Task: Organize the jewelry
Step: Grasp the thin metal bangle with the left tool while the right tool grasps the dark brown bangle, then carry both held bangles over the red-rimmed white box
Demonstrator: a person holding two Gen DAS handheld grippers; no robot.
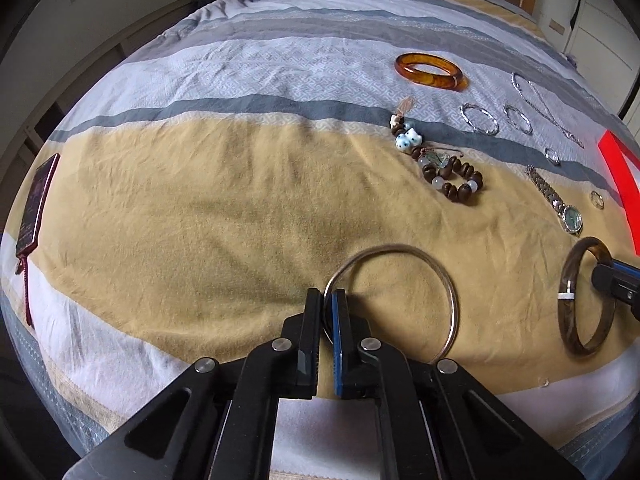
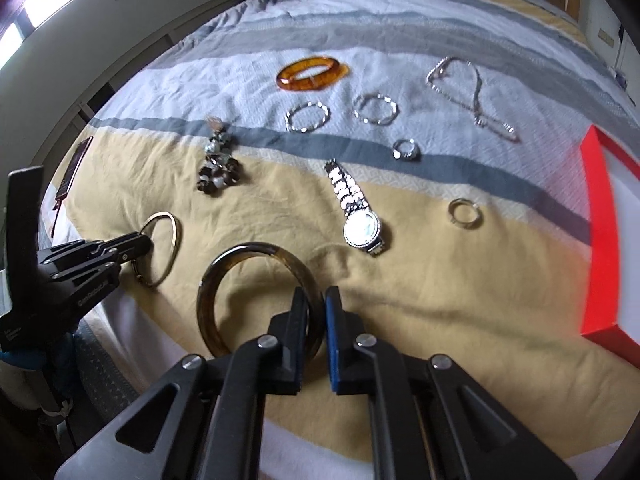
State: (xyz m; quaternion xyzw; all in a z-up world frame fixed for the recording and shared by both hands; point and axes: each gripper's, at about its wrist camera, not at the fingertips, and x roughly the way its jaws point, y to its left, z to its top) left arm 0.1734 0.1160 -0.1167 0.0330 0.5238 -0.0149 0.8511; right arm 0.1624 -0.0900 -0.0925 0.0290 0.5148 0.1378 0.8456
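My left gripper (image 1: pixel 329 300) is shut on the rim of a thin silver bangle (image 1: pixel 448 284) that lies on the yellow stripe of the bedspread; both also show in the right wrist view, gripper (image 2: pixel 144 242) and bangle (image 2: pixel 176 236). My right gripper (image 2: pixel 316 300) is shut on a dark brown bangle (image 2: pixel 240 252), which also shows in the left wrist view (image 1: pixel 572 276). An amber bangle (image 1: pixel 430 71), a bead bracelet (image 1: pixel 456 180), a watch (image 2: pixel 362 216), silver bracelets (image 2: pixel 308 117), rings (image 2: pixel 464 210) and a chain necklace (image 2: pixel 472 96) lie further back.
A red box (image 2: pixel 600 236) with a white inside stands at the right edge of the bed. A dark red tag with a tassel (image 1: pixel 36 204) lies at the left. The striped bedspread (image 1: pixel 224 200) covers the whole bed.
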